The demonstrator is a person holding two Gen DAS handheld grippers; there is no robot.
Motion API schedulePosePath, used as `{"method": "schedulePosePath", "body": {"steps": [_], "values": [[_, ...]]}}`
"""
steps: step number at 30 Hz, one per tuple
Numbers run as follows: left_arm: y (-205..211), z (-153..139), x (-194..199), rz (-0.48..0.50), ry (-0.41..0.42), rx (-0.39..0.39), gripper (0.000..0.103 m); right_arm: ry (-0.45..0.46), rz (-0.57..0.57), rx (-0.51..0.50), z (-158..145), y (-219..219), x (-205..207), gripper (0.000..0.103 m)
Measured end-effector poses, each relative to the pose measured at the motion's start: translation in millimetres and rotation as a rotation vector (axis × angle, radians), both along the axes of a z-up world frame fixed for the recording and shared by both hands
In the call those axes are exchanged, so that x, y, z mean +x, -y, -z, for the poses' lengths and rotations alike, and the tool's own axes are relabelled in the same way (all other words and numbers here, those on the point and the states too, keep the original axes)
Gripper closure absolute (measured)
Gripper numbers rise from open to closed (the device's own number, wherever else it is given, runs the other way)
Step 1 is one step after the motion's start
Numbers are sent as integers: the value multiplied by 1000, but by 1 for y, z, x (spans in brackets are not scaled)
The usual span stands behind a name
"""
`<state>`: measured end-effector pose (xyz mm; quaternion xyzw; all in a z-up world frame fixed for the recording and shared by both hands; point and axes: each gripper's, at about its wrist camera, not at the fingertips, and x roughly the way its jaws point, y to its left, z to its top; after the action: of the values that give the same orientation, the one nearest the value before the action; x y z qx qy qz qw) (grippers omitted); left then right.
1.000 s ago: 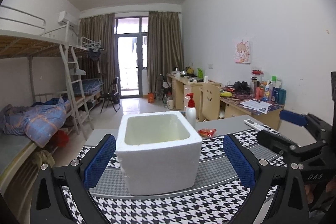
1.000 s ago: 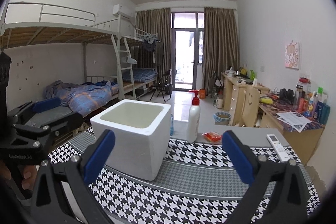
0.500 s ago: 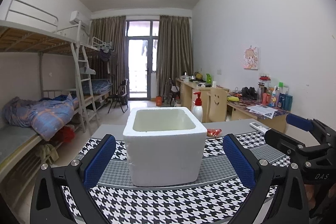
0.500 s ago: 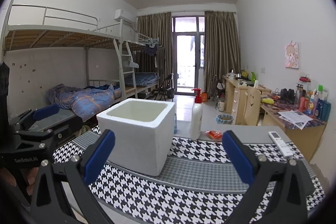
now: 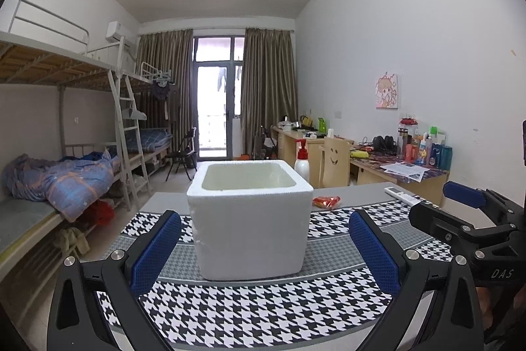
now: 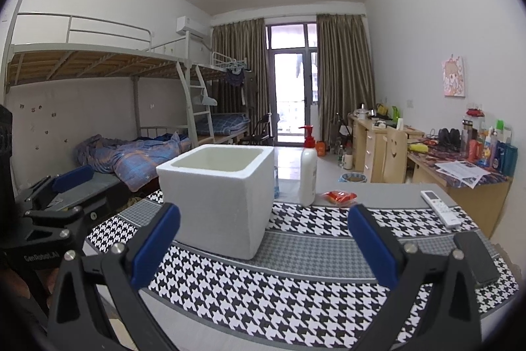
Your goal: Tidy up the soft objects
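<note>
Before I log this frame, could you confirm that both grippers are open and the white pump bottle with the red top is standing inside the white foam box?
Not quite. Both grippers, left and right, are open, but the white pump bottle with the red top stands on the table behind the white foam box, not inside it; the right wrist view shows this.

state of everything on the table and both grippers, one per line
foam box: upright, lid off, nothing visible inside
pump bottle: upright behind the box
red packet: lying flat
remote: lying flat near the right edge
phone: lying flat, screen dark
left gripper: open, holding nothing
right gripper: open, holding nothing
</note>
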<state>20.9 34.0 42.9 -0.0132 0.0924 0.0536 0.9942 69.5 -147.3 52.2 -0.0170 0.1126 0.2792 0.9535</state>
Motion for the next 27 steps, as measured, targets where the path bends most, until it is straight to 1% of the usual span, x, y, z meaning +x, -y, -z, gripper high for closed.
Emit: {"method": "schedulePosePath", "body": {"steps": [12, 20, 27], "values": [[7, 4, -11, -4, -16, 10, 1, -14, 6, 24, 7, 10, -12, 0], [7, 6, -13, -5, -13, 10, 1, -19, 14, 15, 7, 10, -8, 0], [3, 7, -7, -9, -32, -1, 1, -28, 16, 5, 10, 6, -4, 0]]}}
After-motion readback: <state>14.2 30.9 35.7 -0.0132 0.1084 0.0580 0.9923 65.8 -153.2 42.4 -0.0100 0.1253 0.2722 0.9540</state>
